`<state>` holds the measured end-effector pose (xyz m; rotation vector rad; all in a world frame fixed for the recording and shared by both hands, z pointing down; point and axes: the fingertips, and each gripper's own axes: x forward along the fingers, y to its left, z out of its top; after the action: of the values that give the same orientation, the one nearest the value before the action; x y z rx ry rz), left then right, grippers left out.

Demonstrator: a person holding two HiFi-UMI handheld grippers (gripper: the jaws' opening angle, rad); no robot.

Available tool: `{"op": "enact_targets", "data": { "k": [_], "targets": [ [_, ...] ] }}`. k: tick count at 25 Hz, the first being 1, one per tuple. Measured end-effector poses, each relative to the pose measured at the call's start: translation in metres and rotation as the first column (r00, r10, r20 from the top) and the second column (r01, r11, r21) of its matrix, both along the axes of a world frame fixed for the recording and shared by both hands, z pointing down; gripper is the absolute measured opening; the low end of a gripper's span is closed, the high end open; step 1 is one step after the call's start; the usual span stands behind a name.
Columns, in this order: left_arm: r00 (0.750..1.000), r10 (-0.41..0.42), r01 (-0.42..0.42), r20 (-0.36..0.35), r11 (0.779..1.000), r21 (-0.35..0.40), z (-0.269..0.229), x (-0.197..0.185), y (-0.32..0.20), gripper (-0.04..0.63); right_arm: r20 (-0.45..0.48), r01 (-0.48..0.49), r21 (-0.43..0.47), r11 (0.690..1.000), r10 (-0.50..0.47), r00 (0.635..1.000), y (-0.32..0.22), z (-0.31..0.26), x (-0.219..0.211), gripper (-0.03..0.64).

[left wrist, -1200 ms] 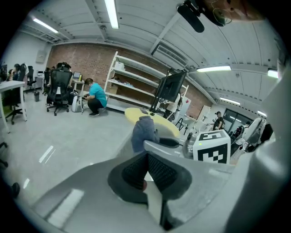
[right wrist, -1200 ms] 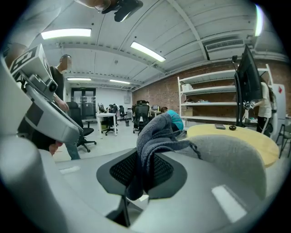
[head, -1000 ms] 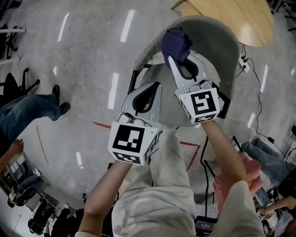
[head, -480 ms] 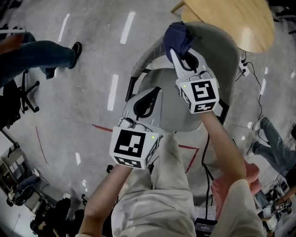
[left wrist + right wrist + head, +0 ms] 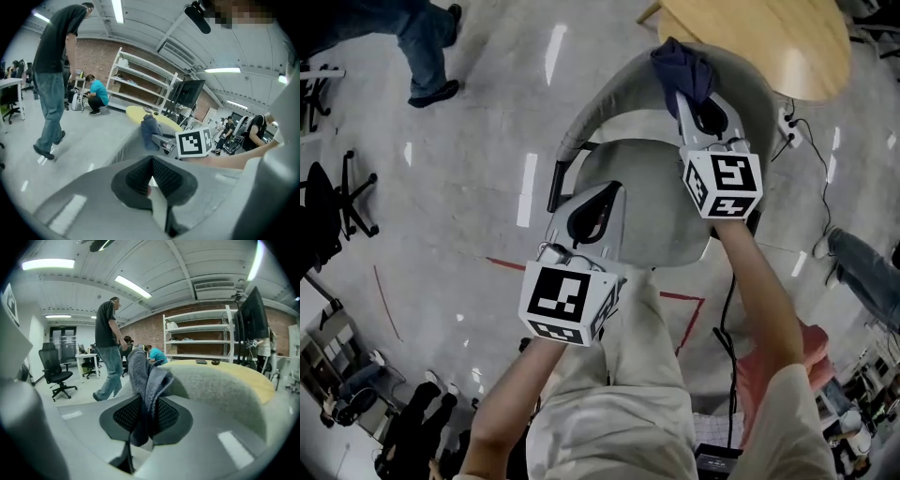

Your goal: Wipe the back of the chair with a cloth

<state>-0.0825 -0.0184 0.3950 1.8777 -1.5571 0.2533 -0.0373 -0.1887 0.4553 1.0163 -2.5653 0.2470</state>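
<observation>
The cloth (image 5: 682, 64) is clamped in the right tool (image 5: 684, 97) against the far top of the chair back (image 5: 609, 98) for wiping, while the left tool (image 5: 614, 189), closed on nothing, is held clear above the seat (image 5: 661, 211).

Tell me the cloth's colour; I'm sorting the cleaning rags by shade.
Dark navy blue cloth, pinched in the right gripper; the head view shows it best.

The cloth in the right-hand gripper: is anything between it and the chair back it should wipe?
Nothing visible stands in the way. The right gripper is shut on the cloth, and the cloth sits right at the top edge of the chair back, with no object between them.
</observation>
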Motion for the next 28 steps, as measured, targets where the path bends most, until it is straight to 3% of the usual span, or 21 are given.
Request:
{"op": "enact_targets", "data": {
  "k": [14,23,28],
  "targets": [
    [0.998,0.066,-0.066,-0.016,0.998,0.001,-0.004,0.025,-0.006,0.0,-0.005,-0.241,-0.016,0.97,0.241,0.97,-0.019,-0.001,0.078,0.075],
    [0.995,0.097,-0.097,-0.02,0.995,0.007,-0.002,0.039,-0.009,0.0,-0.025,-0.394,-0.023,0.919,0.394,0.919,-0.02,0.003,0.141,0.075],
    [0.993,0.115,-0.115,-0.025,0.993,0.001,0.001,0.046,-0.002,0.0,-0.081,-0.471,0.008,0.882,0.47,0.879,-0.014,0.007,0.169,0.075]
  ]
}}
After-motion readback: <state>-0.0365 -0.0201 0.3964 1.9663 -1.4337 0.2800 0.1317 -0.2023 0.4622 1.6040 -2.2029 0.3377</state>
